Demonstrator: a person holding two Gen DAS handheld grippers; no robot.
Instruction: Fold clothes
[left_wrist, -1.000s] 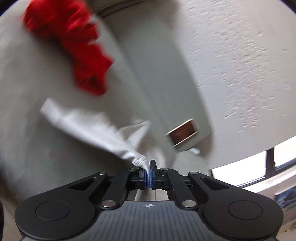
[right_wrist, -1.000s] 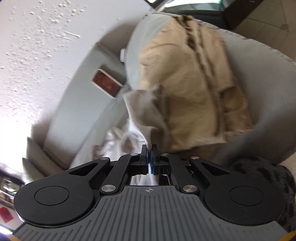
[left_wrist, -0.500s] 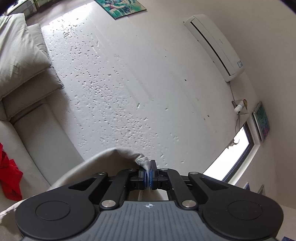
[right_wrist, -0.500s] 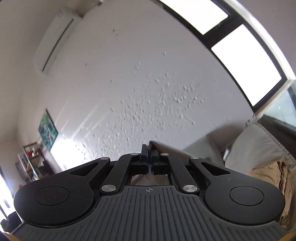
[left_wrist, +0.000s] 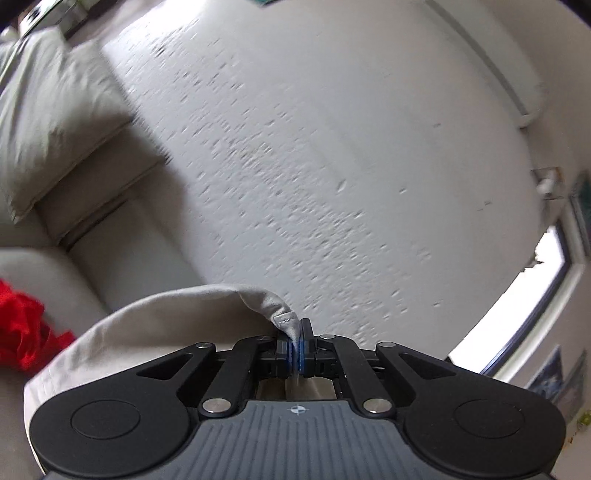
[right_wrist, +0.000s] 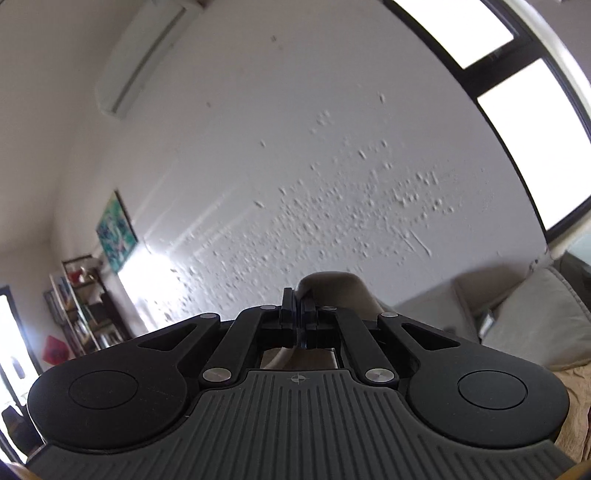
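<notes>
A pale grey-white garment (left_wrist: 159, 325) is held up in the air by both grippers. My left gripper (left_wrist: 297, 345) is shut on a hemmed corner of it, and the cloth drapes away to the left and below. My right gripper (right_wrist: 298, 317) is shut on another edge of the same garment (right_wrist: 340, 291), which folds over behind the fingers to the right. Both grippers are raised and tilted up toward the white textured wall. Most of the garment hangs out of sight below the grippers.
A light grey sofa (left_wrist: 44, 110) with cushions is at the left. A red garment (left_wrist: 22, 332) lies on its seat. A tan garment (right_wrist: 576, 391) lies on the sofa at the right. A bookshelf (right_wrist: 81, 310) stands at the far left.
Both grippers rose from the sofa with the garment and tilted up toward the wall. Since half a second ago the left view has dropped slightly, showing more sofa.
</notes>
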